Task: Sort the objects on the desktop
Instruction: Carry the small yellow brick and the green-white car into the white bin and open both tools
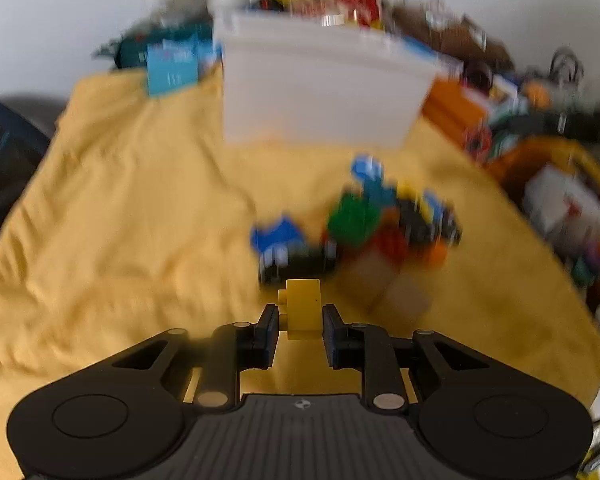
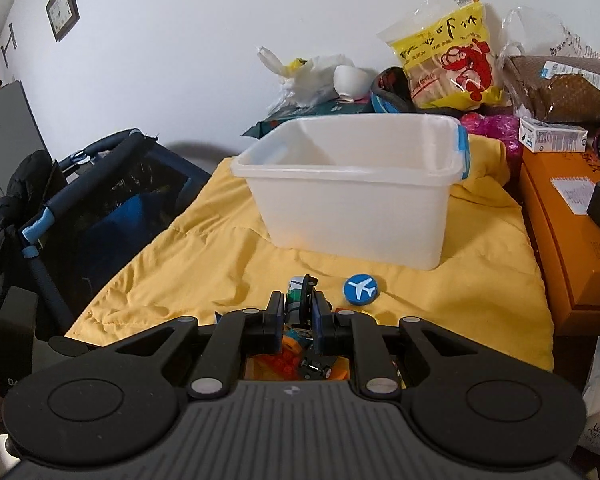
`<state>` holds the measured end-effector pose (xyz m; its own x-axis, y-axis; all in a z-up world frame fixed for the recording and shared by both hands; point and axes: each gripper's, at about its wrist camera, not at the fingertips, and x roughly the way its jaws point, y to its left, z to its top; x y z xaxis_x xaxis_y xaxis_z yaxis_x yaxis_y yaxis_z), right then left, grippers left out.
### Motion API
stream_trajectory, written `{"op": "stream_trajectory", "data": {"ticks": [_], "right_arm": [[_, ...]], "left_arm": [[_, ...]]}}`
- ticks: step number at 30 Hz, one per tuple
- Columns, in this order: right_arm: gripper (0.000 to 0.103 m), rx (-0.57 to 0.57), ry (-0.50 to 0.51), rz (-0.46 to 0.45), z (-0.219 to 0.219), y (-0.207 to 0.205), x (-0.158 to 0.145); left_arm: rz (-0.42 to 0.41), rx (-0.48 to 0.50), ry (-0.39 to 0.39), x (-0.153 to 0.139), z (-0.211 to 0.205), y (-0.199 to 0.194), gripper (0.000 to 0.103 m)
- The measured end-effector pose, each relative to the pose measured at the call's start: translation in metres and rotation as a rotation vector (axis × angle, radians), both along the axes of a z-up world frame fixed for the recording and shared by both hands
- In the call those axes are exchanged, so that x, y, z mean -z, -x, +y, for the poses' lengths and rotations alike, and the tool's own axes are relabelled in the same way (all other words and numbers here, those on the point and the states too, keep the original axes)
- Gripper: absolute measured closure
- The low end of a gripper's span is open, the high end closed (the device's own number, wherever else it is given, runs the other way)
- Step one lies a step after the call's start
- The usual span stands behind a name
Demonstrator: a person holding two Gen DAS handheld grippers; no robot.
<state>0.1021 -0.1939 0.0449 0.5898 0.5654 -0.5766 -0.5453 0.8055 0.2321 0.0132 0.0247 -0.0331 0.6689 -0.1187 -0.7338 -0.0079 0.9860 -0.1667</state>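
Observation:
My left gripper [image 1: 300,312] is shut on a yellow toy block [image 1: 302,306] and holds it above the yellow cloth [image 1: 120,220]. Ahead lies a blurred pile of small toys [image 1: 380,220] and behind it a white plastic bin [image 1: 320,84]. My right gripper [image 2: 298,310] is shut on a small toy with a black wheel [image 2: 300,296], above more toys [image 2: 300,360]. A blue round airplane disc [image 2: 360,289] lies on the cloth [image 2: 180,260] just right of the fingers. The white bin [image 2: 352,200] stands open beyond it.
An orange box [image 2: 560,232] lines the right side. Snack bags [image 2: 452,52], a brown package [image 2: 560,88] and a white carton [image 2: 552,136] crowd the back. A dark blue playpen [image 2: 100,200] stands left of the cloth. The left wrist view is motion blurred.

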Motion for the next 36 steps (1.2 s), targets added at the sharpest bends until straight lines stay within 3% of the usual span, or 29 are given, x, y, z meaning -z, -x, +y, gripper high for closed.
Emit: {"op": "stream_trajectory", "data": {"ticks": [5, 9, 15, 17, 22, 29, 31, 33, 36], "right_arm": [[0.087, 0.022, -0.019, -0.029, -0.002, -0.01, -0.012], [0.087, 0.054, -0.057, -0.069, -0.001, -0.035, -0.033], [0.087, 0.081, -0.076, -0.129, 0.005, -0.083, -0.067], [0.087, 0.099, -0.079, -0.119, 0.006, -0.098, -0.072], [0.087, 0.143, -0.095, -0.06, 0.004, -0.131, -0.072], [0.087, 0.182, -0.083, 0.007, 0.003, -0.164, -0.064], [0.087, 0.187, -0.08, 0.021, 0.003, -0.171, -0.061], [0.086, 0.2, -0.076, 0.034, 0.003, -0.178, -0.06], [0.064, 0.21, -0.067, 0.026, 0.004, -0.184, -0.061]], "left_arm": [[-0.123, -0.035, 0.02, -0.058, 0.014, -0.029, 0.077], [-0.212, -0.031, -0.014, -0.107, 0.018, -0.07, 0.077], [-0.241, -0.024, -0.04, -0.153, 0.017, -0.132, 0.077], [-0.24, -0.026, -0.06, -0.159, 0.016, -0.15, 0.077], [-0.201, -0.083, -0.019, -0.163, 0.025, -0.184, 0.077], [-0.162, -0.089, -0.063, -0.159, 0.025, -0.212, 0.076], [-0.148, -0.098, -0.067, -0.158, 0.026, -0.217, 0.068], [-0.154, -0.108, -0.074, -0.156, 0.027, -0.216, 0.049], [-0.153, -0.1, -0.095, -0.152, 0.028, -0.211, 0.049]]}}
